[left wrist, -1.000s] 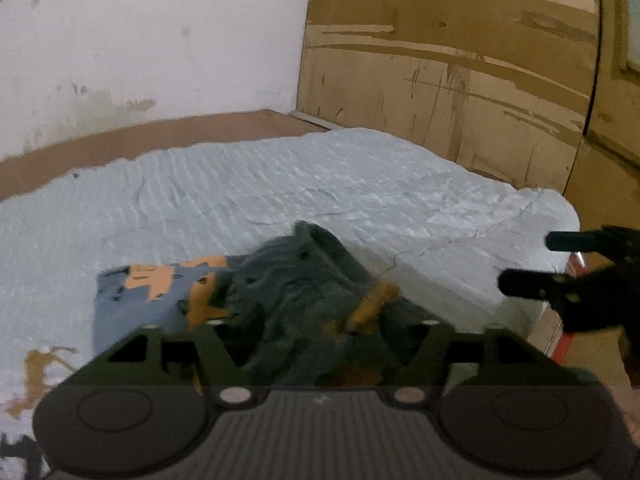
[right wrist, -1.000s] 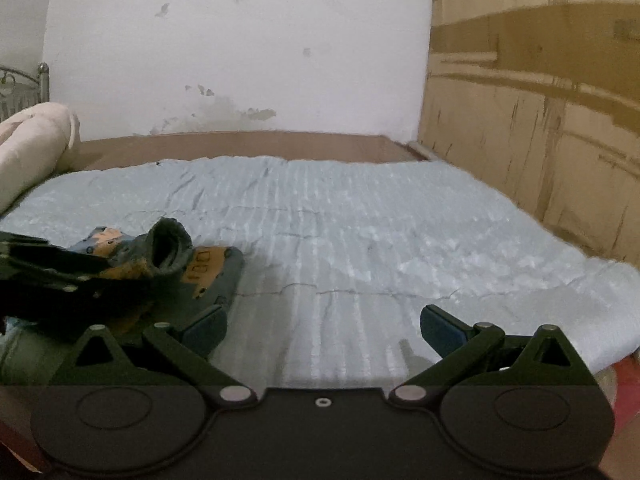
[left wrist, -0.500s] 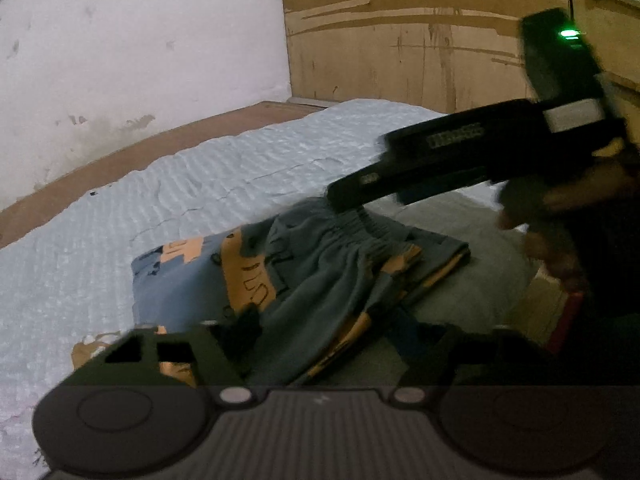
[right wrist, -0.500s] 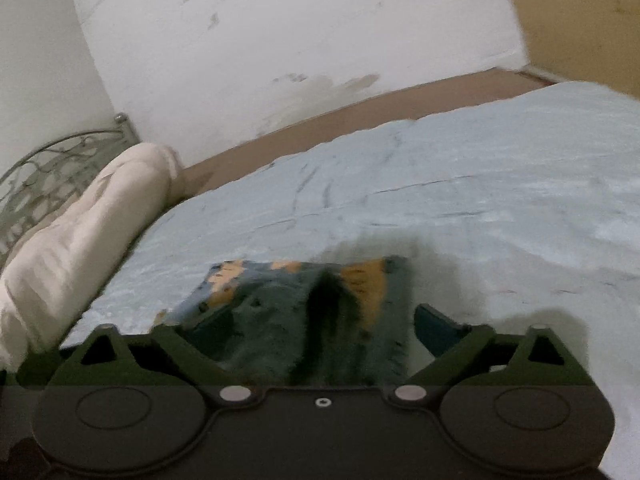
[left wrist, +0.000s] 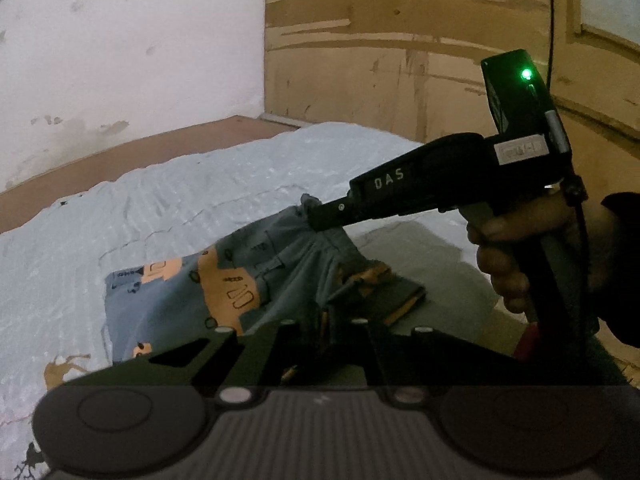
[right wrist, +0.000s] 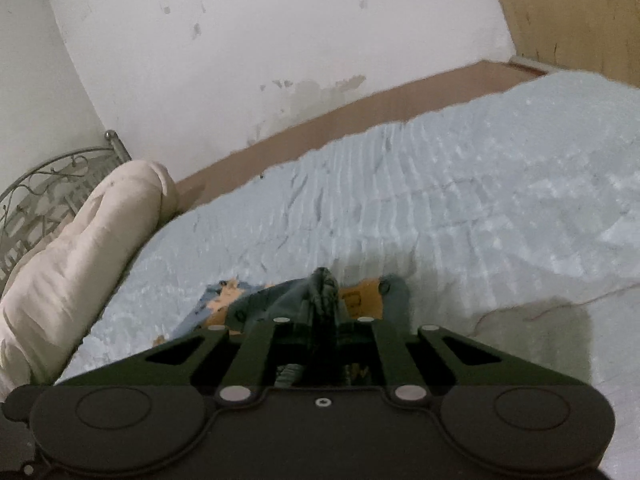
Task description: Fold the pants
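Observation:
Blue-grey pants (left wrist: 180, 304) with orange prints lie crumpled on a pale blue bedspread (left wrist: 180, 200). My left gripper (left wrist: 325, 332) is shut, with the pants' near edge pinched between its fingers. In the left wrist view my right gripper (left wrist: 316, 218) comes in from the right, held by a hand (left wrist: 504, 256), its tip at the pants' far bunched edge. In the right wrist view the right gripper (right wrist: 325, 312) has its jaws closing tight on a raised ridge of the pants (right wrist: 360, 296), and the fabric stands up between the fingers.
A cream rolled pillow (right wrist: 80, 248) lies at the left of the bed, in front of a metal headboard (right wrist: 40, 184). A wooden panel wall (left wrist: 400, 60) runs along the bed's right side. The bedspread (right wrist: 460, 200) stretches beyond the pants to a white wall.
Both grippers went from open to shut on the pants. The right gripper swung in from the right and turned toward the pillow side. The pants now lie more spread out.

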A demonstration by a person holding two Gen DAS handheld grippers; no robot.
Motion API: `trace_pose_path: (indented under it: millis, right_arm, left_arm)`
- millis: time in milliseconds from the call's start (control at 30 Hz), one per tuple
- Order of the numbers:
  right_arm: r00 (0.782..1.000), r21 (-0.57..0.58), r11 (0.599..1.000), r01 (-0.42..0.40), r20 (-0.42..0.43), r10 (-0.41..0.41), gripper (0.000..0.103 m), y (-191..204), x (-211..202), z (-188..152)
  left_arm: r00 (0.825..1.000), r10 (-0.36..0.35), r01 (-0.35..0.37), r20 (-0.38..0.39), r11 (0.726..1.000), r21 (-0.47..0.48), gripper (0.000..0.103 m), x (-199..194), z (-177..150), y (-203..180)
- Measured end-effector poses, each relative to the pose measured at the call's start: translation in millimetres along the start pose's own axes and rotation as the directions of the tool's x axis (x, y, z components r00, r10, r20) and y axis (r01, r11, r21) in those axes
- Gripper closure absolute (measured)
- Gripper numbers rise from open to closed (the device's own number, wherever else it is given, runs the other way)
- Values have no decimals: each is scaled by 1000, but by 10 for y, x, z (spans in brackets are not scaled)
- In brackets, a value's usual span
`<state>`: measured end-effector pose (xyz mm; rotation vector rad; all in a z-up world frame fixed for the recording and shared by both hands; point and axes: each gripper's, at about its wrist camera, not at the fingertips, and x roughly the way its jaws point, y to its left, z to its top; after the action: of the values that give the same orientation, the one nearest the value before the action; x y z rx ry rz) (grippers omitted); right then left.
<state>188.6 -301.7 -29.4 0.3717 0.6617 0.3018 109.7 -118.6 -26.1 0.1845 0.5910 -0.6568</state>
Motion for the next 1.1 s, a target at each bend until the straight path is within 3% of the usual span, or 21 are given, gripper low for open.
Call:
trace_pose_path:
  millis: [133,233,267,300,333,367,400,467,533,567,633,733,800,867,933,1100]
  right_arm:
    - [999,-17,998,52,-14,-53,94,-6,-39,-5]
    - [995,-19,996,87,-52,-88,87,-56,39,-104]
    - [994,-27,995,96,-49,-97,78,-53,37,-125]
    - [993,-35,994,105,-44,-106,75,-47,15,-134]
    - [993,-44,993,112,-39,-114,72,-36,-5,-135]
    - [992,-52,991,121,-32,-122,66,-24,-28,-131]
    - [990,-58,989,135,-25,-137,61,-7,-43,-125]
    - [984,-79,981,175,-14,-177,37,48,-63,-105]
    - [979,-108,974,201,-2,-202,19,139,-81,-92]
    - [978,-125,970,209,-1,-211,10,186,-78,-90]
    - [968,-171,954,247,-6,-252,1,318,-58,-92]
    - [920,-250,893,375,-19,-391,1,493,33,-128]
    - [889,-299,856,421,-49,-454,1,539,102,-179]
    - [884,-302,862,408,-105,-455,1,482,137,-227]
    - [882,-270,877,398,-151,-447,1,398,84,-280]
    - [891,-215,903,371,-192,-412,1,249,-83,-390]
  left_arm:
    - [998,-30,29,-51,999,-19,99,162,-64,-4]
    - [998,-37,33,-57,997,-71,89,169,-111,56]
    - [998,-42,38,-43,995,-90,79,128,-114,86]
    - [998,-50,47,-28,994,-101,70,90,-114,113]
    - [999,-52,51,-11,993,-109,43,51,-111,140]
    - [999,-33,34,10,992,-117,24,6,-102,170]
    - [1000,3,0,26,992,-127,20,-36,-90,199]
    - [995,89,-81,38,982,-168,12,-79,-29,294]
    - [980,199,-187,25,952,-242,2,-105,4,421]
    - [968,252,-240,12,933,-267,0,-109,10,465]
    - [936,350,-348,-47,890,-295,0,-63,14,573]
    - [883,436,-470,-175,832,-295,0,48,-50,740]
    - [859,450,-506,-242,817,-277,0,103,-154,846]
    - [862,428,-497,-271,819,-287,1,113,-241,904]
    - [878,398,-469,-266,825,-315,1,61,-308,918]
    - [901,348,-422,-261,843,-333,1,-28,-429,933]
